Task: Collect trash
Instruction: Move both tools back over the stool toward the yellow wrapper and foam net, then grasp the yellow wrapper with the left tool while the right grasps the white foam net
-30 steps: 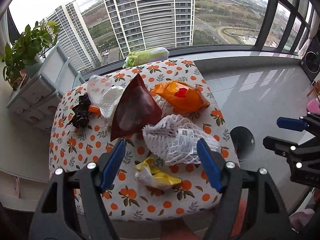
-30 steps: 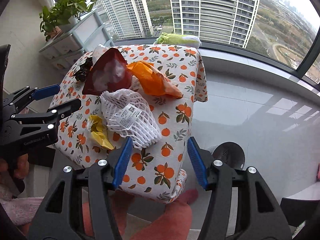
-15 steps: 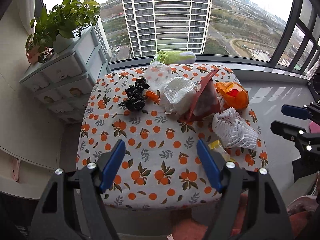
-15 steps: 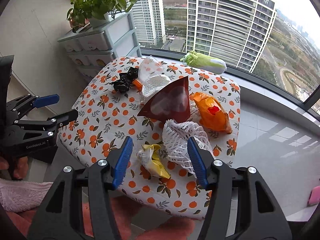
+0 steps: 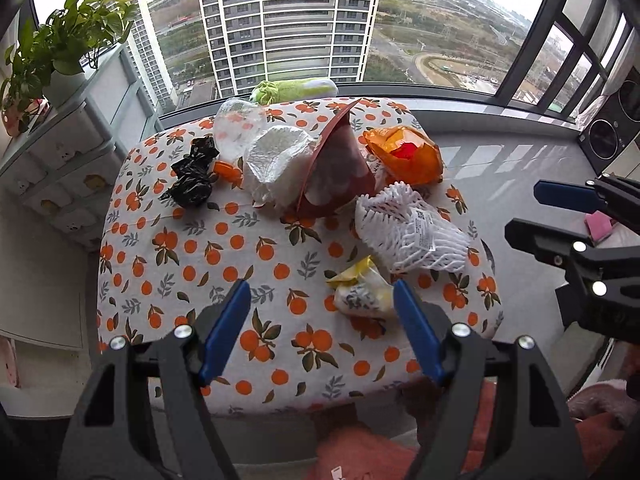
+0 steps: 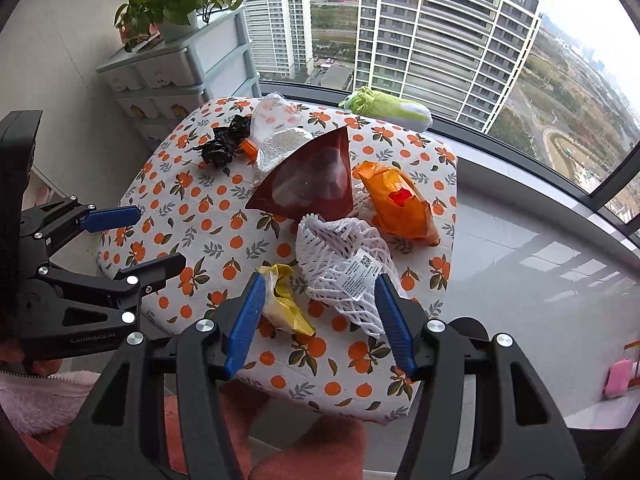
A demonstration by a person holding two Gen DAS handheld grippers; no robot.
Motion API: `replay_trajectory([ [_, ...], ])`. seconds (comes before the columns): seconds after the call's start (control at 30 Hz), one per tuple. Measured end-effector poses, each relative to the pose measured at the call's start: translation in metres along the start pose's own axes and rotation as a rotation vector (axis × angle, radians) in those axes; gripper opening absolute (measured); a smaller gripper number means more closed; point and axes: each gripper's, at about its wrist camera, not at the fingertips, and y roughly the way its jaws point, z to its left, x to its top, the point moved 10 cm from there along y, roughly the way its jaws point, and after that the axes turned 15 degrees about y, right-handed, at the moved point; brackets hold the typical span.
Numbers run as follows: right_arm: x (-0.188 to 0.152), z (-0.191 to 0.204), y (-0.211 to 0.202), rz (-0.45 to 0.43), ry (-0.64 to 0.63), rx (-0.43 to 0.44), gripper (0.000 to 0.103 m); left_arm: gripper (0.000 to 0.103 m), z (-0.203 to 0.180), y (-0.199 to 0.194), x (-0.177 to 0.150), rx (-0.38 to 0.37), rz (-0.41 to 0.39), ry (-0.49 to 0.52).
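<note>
Trash lies on a table under an orange-print cloth [image 5: 192, 264]: a black bag [image 5: 192, 176], a clear bag [image 5: 236, 124], crumpled white plastic [image 5: 276, 160], a dark red pouch [image 5: 340, 176], an orange bag [image 5: 404, 156], a white foam net [image 5: 408, 232] and a yellow wrapper [image 5: 360, 292]. My left gripper [image 5: 320, 300] hovers open over the near edge, the wrapper just inside its right finger. My right gripper [image 6: 319, 292] hangs open above the foam net [image 6: 344, 264] and yellow wrapper [image 6: 284, 300], touching neither. Each gripper shows in the other's view: the right gripper [image 5: 560, 220], the left gripper [image 6: 132, 240].
A grey drawer unit [image 5: 60, 140] with a potted plant [image 5: 60, 48] stands left of the table. A green plush cabbage [image 5: 296, 88] lies on the window sill behind it. Grey floor and a black appliance [image 5: 608, 136] lie to the right. A person's coral-clad lap [image 5: 360, 452] is below.
Both grippers have swung leftward across the table: the left from over the foam net toward the bare cloth, the right from the table's right corner to over the net. Jaw widths are unchanged.
</note>
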Motion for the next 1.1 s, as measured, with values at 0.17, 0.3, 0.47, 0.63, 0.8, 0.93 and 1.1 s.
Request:
replay_trajectory([
  [0.17,-0.004,-0.023,0.005,0.012,-0.049,0.015,0.055,0.074,-0.019,0.016,0.004,0.004,0.028,-0.046],
  [0.3,-0.007,-0.036,0.021,0.03,-0.108,0.041,0.055,0.074,-0.033,0.045,0.005,-0.002,0.07,-0.12],
  [0.47,-0.012,-0.045,0.052,0.071,-0.164,0.084,0.055,0.074,-0.045,0.097,-0.003,0.023,0.135,-0.217],
  [0.63,-0.018,-0.047,0.081,0.103,-0.232,0.111,0.055,0.063,-0.044,0.137,-0.022,0.057,0.191,-0.321],
  [0.8,-0.021,-0.046,0.098,0.116,-0.269,0.122,0.055,0.03,-0.037,0.139,-0.038,0.103,0.202,-0.345],
  [0.93,-0.026,-0.039,0.112,0.135,-0.289,0.125,0.055,0.02,-0.029,0.126,-0.04,0.099,0.177,-0.333],
  [1.1,-0.037,-0.027,0.144,0.156,-0.333,0.08,0.071,0.016,-0.017,0.11,-0.042,0.099,0.167,-0.303],
])
